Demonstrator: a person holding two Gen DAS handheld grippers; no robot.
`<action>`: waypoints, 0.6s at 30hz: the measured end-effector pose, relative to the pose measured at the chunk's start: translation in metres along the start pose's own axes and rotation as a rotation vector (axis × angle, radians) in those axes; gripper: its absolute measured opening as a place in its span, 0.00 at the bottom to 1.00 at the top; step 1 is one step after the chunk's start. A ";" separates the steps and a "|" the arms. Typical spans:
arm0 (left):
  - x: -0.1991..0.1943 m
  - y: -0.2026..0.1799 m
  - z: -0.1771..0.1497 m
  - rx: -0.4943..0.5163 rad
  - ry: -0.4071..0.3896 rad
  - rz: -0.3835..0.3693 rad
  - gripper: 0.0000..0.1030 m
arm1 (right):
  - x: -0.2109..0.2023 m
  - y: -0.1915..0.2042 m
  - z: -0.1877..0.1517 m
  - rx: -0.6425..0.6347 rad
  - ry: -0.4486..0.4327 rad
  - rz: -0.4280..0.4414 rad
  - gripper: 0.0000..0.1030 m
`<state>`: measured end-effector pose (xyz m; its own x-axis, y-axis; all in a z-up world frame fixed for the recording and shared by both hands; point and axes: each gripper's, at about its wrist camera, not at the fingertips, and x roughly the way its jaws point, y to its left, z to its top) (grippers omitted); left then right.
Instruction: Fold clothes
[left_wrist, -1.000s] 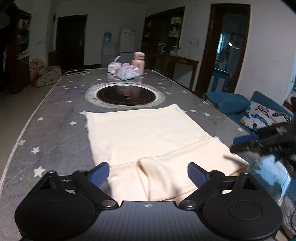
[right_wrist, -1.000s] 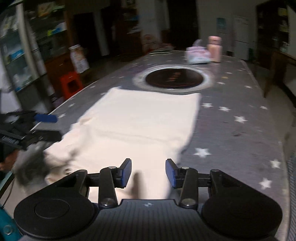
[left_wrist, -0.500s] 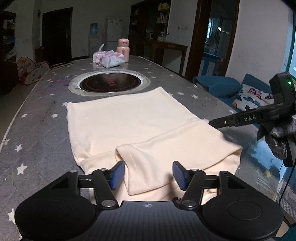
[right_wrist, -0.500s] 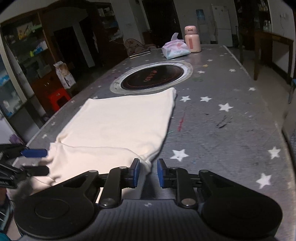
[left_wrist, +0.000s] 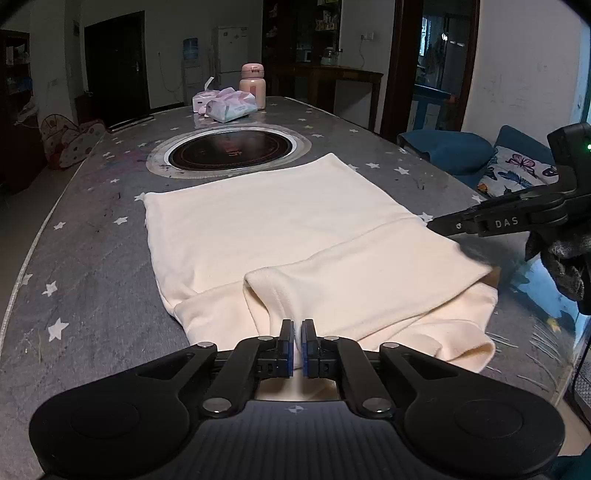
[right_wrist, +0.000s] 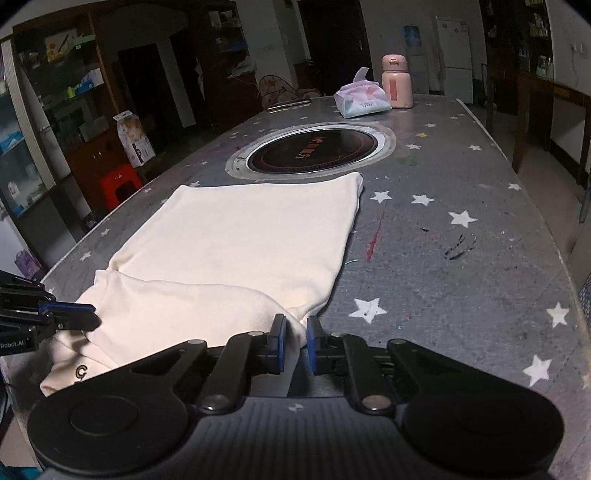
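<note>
A cream garment (left_wrist: 266, 221) lies flat on the grey star-patterned table (left_wrist: 88, 266), its near end folded over itself. It also shows in the right wrist view (right_wrist: 240, 236). My left gripper (left_wrist: 298, 343) is shut on the garment's near folded edge. My right gripper (right_wrist: 295, 339) is shut on the garment's near right corner. The right gripper shows at the right edge of the left wrist view (left_wrist: 480, 223), and the left gripper shows at the left edge of the right wrist view (right_wrist: 74, 319).
A round black cooktop (left_wrist: 229, 149) is set into the table beyond the garment. A tissue pack (left_wrist: 229, 105) and a pink bottle (left_wrist: 253, 85) stand at the far end. A blue sofa with cushions (left_wrist: 517, 173) is beside the table's right edge.
Both grippers have closed from open onto the garment's near end. The left one moved in over the folded edge and the right one came to the near right corner.
</note>
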<state>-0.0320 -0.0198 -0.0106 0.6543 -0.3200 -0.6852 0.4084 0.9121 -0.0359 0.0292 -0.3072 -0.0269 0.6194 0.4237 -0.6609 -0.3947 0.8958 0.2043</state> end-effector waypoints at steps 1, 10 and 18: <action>-0.001 0.000 0.000 -0.004 -0.001 0.003 0.05 | 0.000 0.000 0.000 -0.001 -0.001 0.000 0.10; 0.001 0.002 -0.002 -0.004 0.009 0.007 0.18 | 0.004 -0.008 0.000 0.057 0.007 0.035 0.14; -0.005 0.003 -0.001 -0.008 0.019 0.038 0.05 | 0.002 0.010 0.001 -0.066 -0.010 -0.042 0.06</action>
<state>-0.0345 -0.0151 -0.0078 0.6569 -0.2800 -0.7000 0.3782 0.9256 -0.0153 0.0274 -0.2967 -0.0255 0.6429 0.3870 -0.6610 -0.4118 0.9023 0.1278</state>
